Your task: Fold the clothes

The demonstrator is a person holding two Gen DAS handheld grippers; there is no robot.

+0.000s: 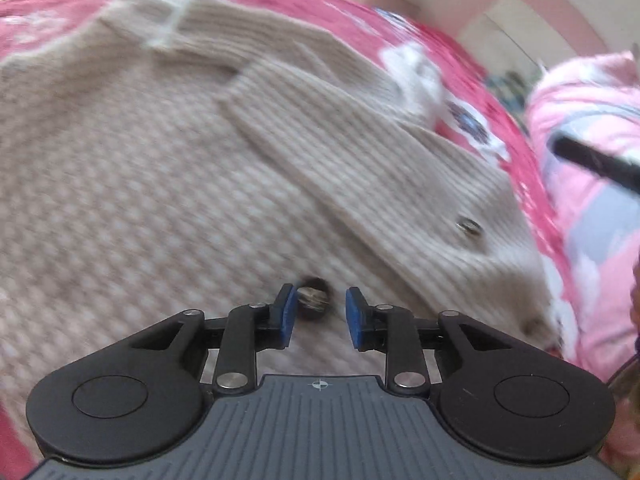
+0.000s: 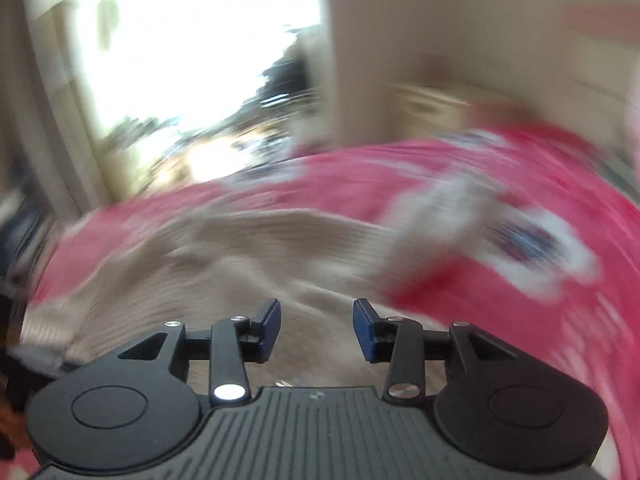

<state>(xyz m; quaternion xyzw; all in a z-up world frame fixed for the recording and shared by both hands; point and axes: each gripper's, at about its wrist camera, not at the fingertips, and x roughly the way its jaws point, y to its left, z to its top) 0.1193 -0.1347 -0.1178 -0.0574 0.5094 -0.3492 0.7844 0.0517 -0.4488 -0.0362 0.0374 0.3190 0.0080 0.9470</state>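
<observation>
Below the left gripper (image 1: 320, 312), its jaws parted and empty, the beige cardigan (image 1: 168, 184) lay on the red bedspread (image 1: 472, 92), its ribbed button band running toward two o'clock. Equally open, the right gripper (image 2: 317, 328) hung further off, cardigan at eleven o'clock.

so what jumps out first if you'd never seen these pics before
A big beige knitted cardigan fills the left wrist view, spread on a bright pink bedspread with white and blue patches, a dark button showing just ahead of the left gripper, whose jaws are apart. The right wrist view is badly blurred: the right gripper is open and empty above the same cardigan, a glaring window behind.
</observation>
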